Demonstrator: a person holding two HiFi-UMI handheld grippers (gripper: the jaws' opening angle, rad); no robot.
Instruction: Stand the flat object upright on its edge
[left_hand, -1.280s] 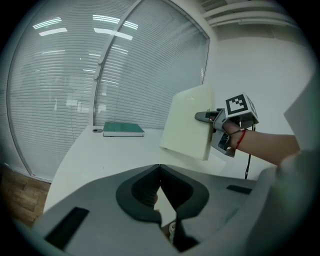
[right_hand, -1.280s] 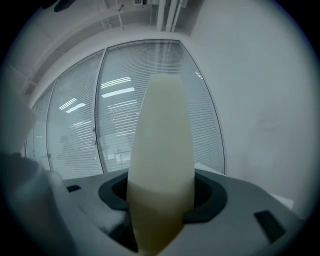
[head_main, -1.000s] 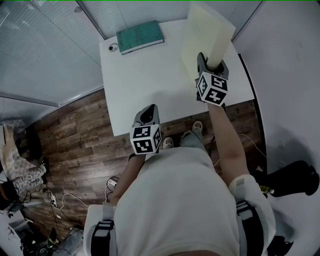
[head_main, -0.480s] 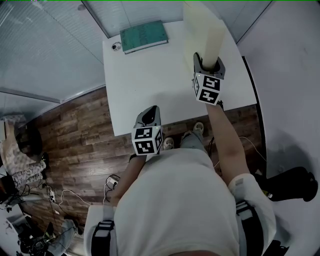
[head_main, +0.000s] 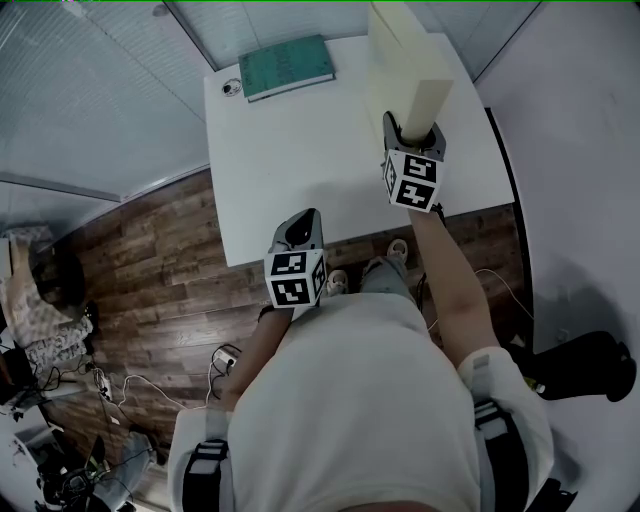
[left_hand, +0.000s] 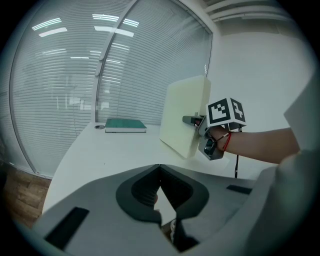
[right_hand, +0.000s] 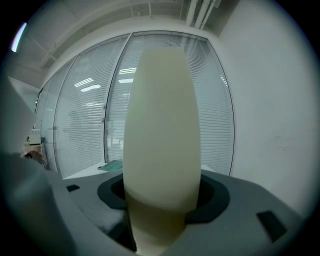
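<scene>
White table: it is filling the upper middle of the head view, running away from the person over a brown wooden floor.
Cream board: the flat object is standing upright on edge over the right part of the table, broad faces turned sideways and a narrow edge facing the person. In the left gripper view it is tipping slightly, one lower corner pointing down towards the tabletop. Whether that corner is touching the surface I cannot tell.
Right gripper: it is clamping the board near its lower near corner, one jaw pressing on each broad face. The jaws are standing roughly the board's thickness apart. In its own view the board is rising straight up from between the jaws and filling the middle.
Left gripper: it is hanging at the near edge of the table, well apart from the board. Its jaw tips are meeting with nothing between them.
Green book: it is lying flat at the far left end of the table.
Small round object: it is sitting just beside the book's left end, too small to identify.
</scene>
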